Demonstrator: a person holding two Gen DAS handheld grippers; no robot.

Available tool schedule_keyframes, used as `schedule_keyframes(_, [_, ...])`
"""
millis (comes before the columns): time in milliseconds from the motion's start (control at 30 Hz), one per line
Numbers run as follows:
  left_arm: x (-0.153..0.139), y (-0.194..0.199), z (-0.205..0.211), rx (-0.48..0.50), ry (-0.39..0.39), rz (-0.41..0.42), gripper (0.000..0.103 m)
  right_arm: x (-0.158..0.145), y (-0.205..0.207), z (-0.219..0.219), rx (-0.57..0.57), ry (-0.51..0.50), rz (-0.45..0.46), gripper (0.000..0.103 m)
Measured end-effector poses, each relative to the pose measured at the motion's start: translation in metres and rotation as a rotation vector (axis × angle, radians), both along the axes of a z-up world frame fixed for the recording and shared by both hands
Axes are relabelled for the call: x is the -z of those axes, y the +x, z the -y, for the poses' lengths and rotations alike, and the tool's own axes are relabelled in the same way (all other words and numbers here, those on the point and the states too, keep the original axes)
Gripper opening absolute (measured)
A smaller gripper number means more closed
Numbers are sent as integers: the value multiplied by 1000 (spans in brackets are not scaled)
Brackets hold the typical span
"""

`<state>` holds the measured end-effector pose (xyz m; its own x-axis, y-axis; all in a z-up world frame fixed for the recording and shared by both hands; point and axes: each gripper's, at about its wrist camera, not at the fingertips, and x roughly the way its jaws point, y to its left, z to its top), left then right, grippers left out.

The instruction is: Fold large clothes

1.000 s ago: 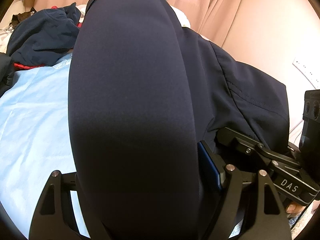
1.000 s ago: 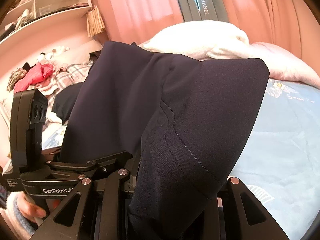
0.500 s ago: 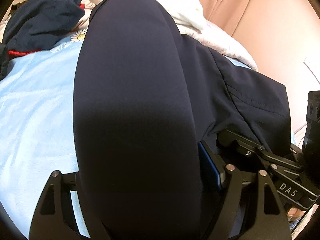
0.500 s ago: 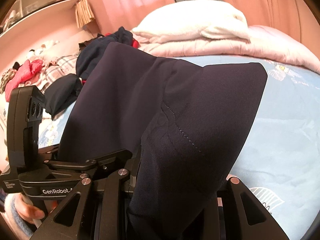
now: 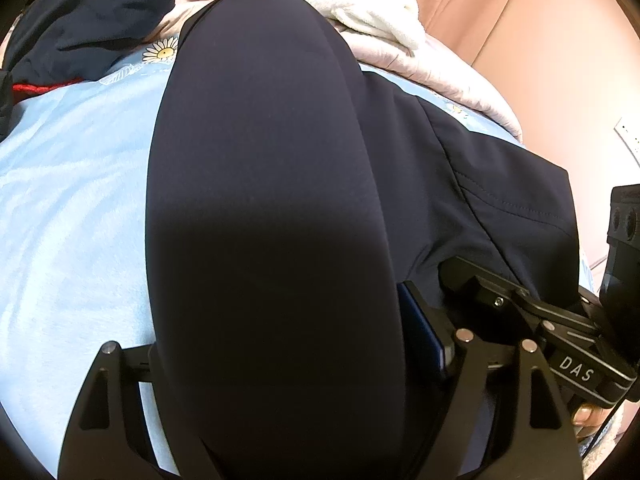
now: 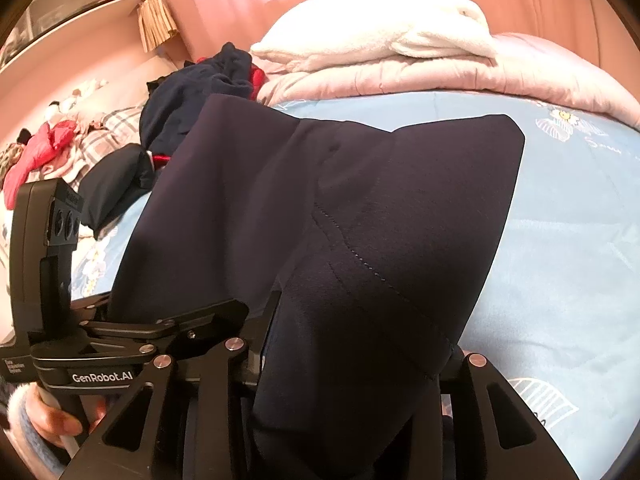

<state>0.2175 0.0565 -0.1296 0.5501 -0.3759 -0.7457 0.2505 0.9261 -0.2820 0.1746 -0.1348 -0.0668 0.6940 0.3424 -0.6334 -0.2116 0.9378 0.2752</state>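
A large dark navy garment [image 5: 272, 200] is folded over and bulges up between the fingers of my left gripper [image 5: 280, 340]. It fills that wide gap, and the jaws are opening slightly. The same garment [image 6: 360, 220], with a stitched seam showing, runs across to my right gripper [image 6: 352, 360], whose jaws are opening with the cloth still bunched between them. Both grippers hold it side by side just above the light blue bedsheet [image 5: 72, 200]. The cloth hides the fingertips of both. A hand [image 6: 52, 420] grips the left handle.
A white blanket [image 6: 380, 28] on a pink quilt [image 6: 520, 76] lies at the far end of the bed. A heap of navy and red clothes [image 6: 192, 96] and a black bundle [image 6: 116, 184] sit far left. Pink curtains and a wall stand behind.
Both views have tipped downward and the garment has sunk toward the sheet, with more of the bed showing beyond it. The right fingers stand slightly wider apart.
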Motion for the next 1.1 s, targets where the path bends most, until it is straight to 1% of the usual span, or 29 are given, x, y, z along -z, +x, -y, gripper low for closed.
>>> schedule_keyframes(133, [6, -1, -1, -2, -2, -7, 82, 7, -1, 6, 6, 4, -7, 40])
schedule_keyframes(233, [7, -6, 0, -7, -6, -17, 83, 10, 2, 9, 11, 15, -21, 43])
schedule_keyframes(333, [7, -13, 1, -7, -12, -22, 84, 15, 3, 17, 24, 55, -36, 45])
schedule_keyframes(533, [6, -20, 4, -11, -26, -33, 86, 26, 7, 36, 50, 169, -80, 47])
schedule_keyframes(700, [8, -10, -3, -16, -46, -47, 88, 32, 7, 44, 68, 229, -105, 47])
schedule_keyframes(833, [7, -12, -6, -28, -54, -52, 90, 35, 5, 51, 93, 290, -129, 47])
schedule_keyframes(1000, [1, -21, -9, -60, -10, -29, 95, 40, 3, 65, 133, 382, -169, 47])
schedule_keyframes(1033, [1, -13, -14, -62, -2, -25, 95, 41, 1, 66, 139, 398, -175, 47])
schedule_keyframes(1100, [2, -13, -19, -65, 15, -18, 95, 43, -4, 72, 160, 431, -184, 47])
